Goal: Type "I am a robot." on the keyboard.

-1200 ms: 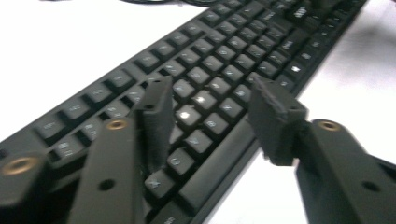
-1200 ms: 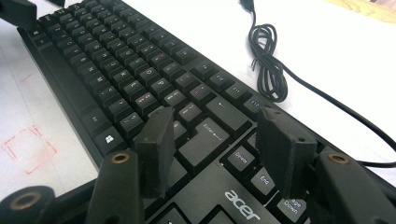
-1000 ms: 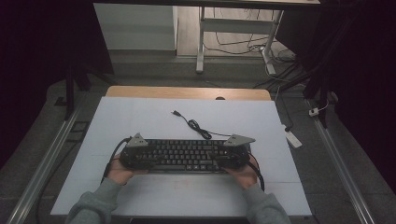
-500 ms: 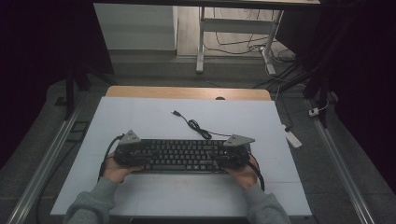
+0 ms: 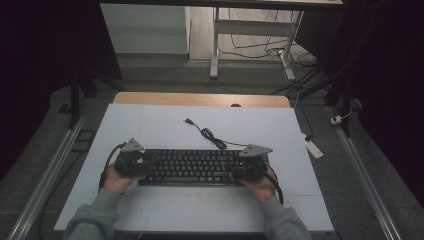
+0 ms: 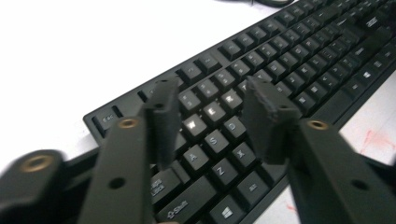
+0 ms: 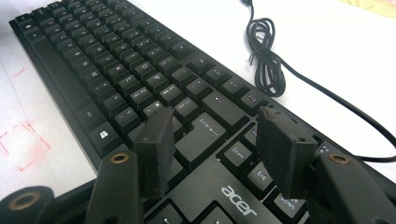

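One keyboard [image 5: 192,167], one coiled cable [image 5: 210,135], two hand-held grippers, left [image 5: 145,162] and right [image 5: 235,170], one table [image 5: 150,120].

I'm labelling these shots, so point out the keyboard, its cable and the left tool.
keyboard [image 5: 192,167], high view, middle of the key field.
cable [image 7: 266,60], right gripper view, on the coiled bundle.
left tool [image 6: 210,116], left gripper view, midway between its fingertips.

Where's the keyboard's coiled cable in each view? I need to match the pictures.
High view: coiled cable on the white table, just behind the keyboard, centre.
Left gripper view: a sliver at the top edge.
Right gripper view: upper right.
Shared landmark: the keyboard.
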Available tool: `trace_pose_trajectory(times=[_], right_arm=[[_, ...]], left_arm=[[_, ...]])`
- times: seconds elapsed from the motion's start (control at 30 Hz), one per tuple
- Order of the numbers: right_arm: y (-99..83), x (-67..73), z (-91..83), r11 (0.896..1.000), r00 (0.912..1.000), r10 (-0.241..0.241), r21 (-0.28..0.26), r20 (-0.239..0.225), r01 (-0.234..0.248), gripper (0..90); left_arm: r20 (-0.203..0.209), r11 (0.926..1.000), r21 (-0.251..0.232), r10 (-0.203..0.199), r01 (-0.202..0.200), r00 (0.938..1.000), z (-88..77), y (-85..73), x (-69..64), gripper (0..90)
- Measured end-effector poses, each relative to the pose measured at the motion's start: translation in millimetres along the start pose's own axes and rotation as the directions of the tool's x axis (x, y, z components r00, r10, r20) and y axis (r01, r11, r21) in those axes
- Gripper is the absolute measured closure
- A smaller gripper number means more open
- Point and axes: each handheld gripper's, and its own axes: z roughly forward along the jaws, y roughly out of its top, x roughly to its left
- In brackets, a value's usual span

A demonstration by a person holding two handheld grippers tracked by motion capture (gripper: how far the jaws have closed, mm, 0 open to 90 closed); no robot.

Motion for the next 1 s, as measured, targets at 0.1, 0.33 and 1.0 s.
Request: trace_pose_trajectory(times=[0.1, 0.33, 1.0], right_arm=[[0.1, 0.0, -0.1, 1.0, 1.0, 0.0, 0.002, 0.004, 0.0, 46.9], [-0.2, -0.6, 0.0, 1.0, 1.0, 0.001, 0.005, 0.008, -0.001, 46.9], [-0.8, -0.8, 1.2, 1.0, 0.9999, -0.005, 0.017, 0.014, 0.005, 46.8]], left_arm=[[-0.001, 0.9998, 0.015, 0.012, -0.012, 0.9999, 1.4, -1.3, 0.8, 73.8], [0.009, 0.9971, 0.064, 0.042, -0.042, 0.9991, 5.9, -3.5, 0.5, 89.0], [-0.018, 0.9882, 0.14, 0.065, -0.062, 0.9977, 18.3, -9.8, 1.0, 88.9]])
